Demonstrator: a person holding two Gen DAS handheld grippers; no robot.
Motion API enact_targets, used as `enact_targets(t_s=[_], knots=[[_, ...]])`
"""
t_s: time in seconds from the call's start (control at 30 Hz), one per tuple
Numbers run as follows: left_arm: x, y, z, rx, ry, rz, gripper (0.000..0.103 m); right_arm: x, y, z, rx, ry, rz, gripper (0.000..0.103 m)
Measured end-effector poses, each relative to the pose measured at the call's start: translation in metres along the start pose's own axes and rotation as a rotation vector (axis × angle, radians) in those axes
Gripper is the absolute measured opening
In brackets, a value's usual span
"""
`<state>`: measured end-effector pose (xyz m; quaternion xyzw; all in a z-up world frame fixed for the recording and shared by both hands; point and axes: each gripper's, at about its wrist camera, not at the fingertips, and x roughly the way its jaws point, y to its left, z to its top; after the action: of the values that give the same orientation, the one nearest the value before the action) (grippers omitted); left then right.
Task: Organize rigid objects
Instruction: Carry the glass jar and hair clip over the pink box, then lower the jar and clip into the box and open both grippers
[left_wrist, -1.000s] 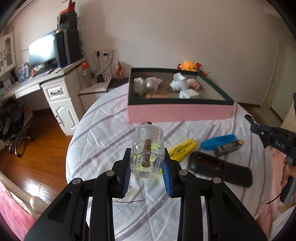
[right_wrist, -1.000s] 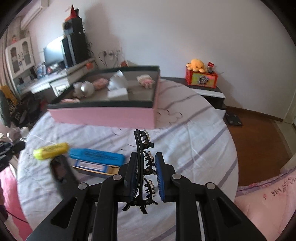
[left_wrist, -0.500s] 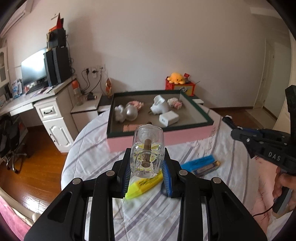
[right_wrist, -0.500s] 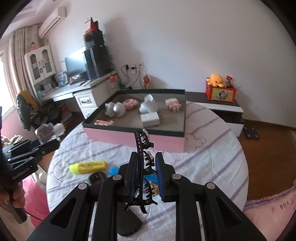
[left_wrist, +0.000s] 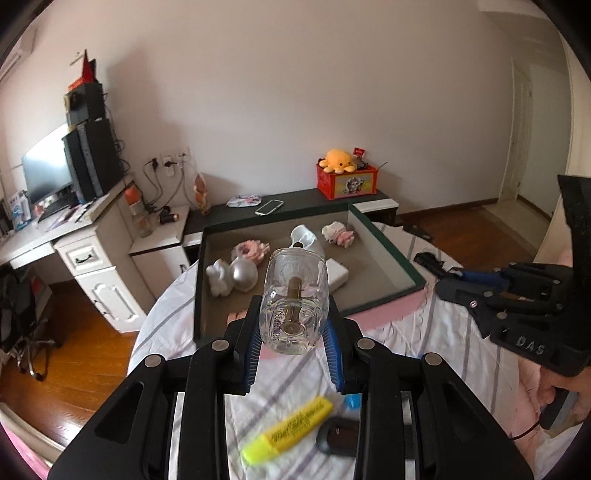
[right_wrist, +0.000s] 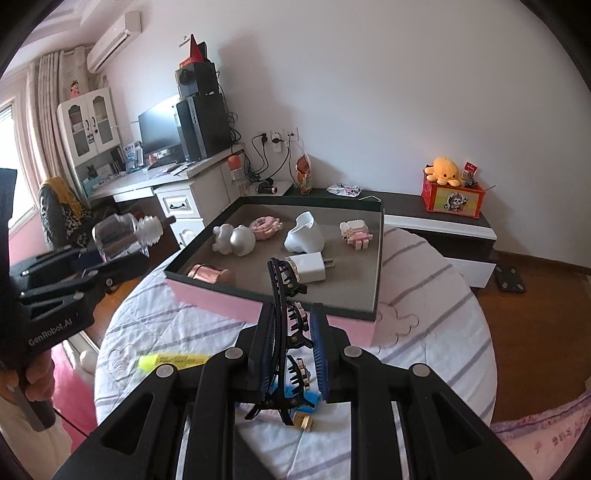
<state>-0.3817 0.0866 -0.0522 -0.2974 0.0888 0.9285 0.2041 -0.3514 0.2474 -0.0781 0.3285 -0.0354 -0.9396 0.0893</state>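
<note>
My left gripper (left_wrist: 293, 336) is shut on a clear glass bottle (left_wrist: 293, 302) and holds it in the air above the table, short of the near wall of the pink box (left_wrist: 384, 314). The bottle also shows in the right wrist view (right_wrist: 118, 236). My right gripper (right_wrist: 291, 354) is shut on a black hair claw clip (right_wrist: 284, 321) and holds it above the table near the pink box (right_wrist: 236, 306). The box holds a white charger (right_wrist: 308, 266), a white cup (right_wrist: 304, 234), a copper tube (right_wrist: 210, 274) and small figurines.
On the striped tablecloth lie a yellow highlighter (left_wrist: 288, 430), a black case (left_wrist: 338, 435) and a blue item (right_wrist: 306, 398). A white desk with a monitor (right_wrist: 159, 129) stands to the left. A low cabinet carries a red box with a yellow plush (right_wrist: 445, 171).
Both grippers have risen and moved toward the pink box, each with its object still held. The box interior is seen from higher up.
</note>
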Motion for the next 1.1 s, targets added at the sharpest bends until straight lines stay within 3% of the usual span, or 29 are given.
enact_targets(t_s=[0.2,0.4,0.67,1.1], knots=[[0.043,0.009,0.021,-0.02,0.052,-0.064,0.03,0.041,-0.011,0.023,-0.002,0.053,-0.004,0.019],[0.103,0.012,0.03,-0.022,0.143,-0.066,0.03,0.093,-0.029,0.043,0.018,0.127,-0.011,0.019],[0.171,0.015,0.033,-0.029,0.263,-0.051,0.03,0.153,-0.052,0.053,0.012,0.253,-0.09,0.019],[0.21,0.015,0.02,-0.021,0.347,-0.019,0.03,0.184,-0.048,0.06,-0.064,0.347,-0.15,0.02]])
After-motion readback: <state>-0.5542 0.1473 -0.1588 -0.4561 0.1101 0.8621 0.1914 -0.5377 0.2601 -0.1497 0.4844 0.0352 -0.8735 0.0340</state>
